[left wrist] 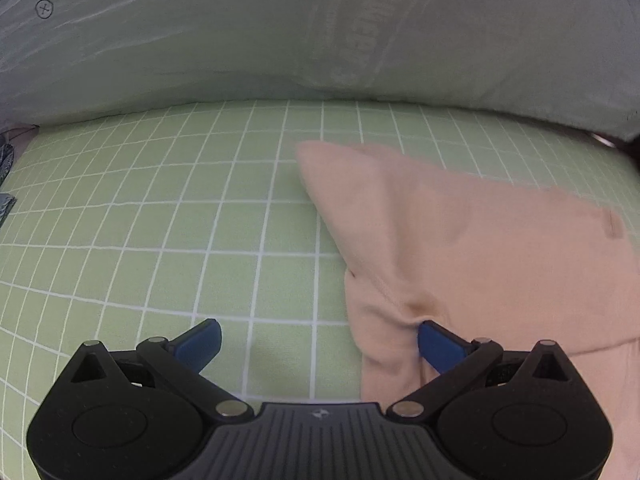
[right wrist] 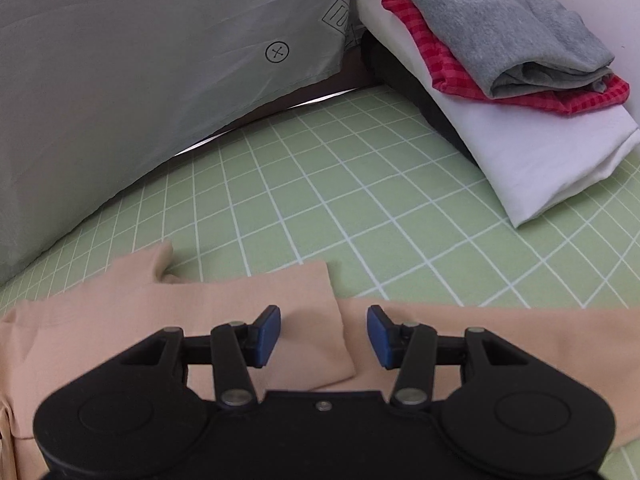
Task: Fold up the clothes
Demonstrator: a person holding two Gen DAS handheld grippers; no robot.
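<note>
A peach garment (left wrist: 460,240) lies on the green grid mat (left wrist: 180,220), on the right half of the left wrist view. My left gripper (left wrist: 318,344) is open wide; its right blue pad (left wrist: 438,344) touches a crease at the garment's near left edge, its left pad (left wrist: 200,342) is over bare mat. In the right wrist view the same peach garment (right wrist: 240,312) lies flat under my right gripper (right wrist: 324,336), which is open and empty, with a folded flap's edge between the pads.
A grey fabric sheet (right wrist: 140,80) with printed marks rises at the back, also in the left wrist view (left wrist: 280,40). A stack of folded clothes, grey (right wrist: 500,28) on red checked (right wrist: 440,68) on white (right wrist: 520,152), sits at the right.
</note>
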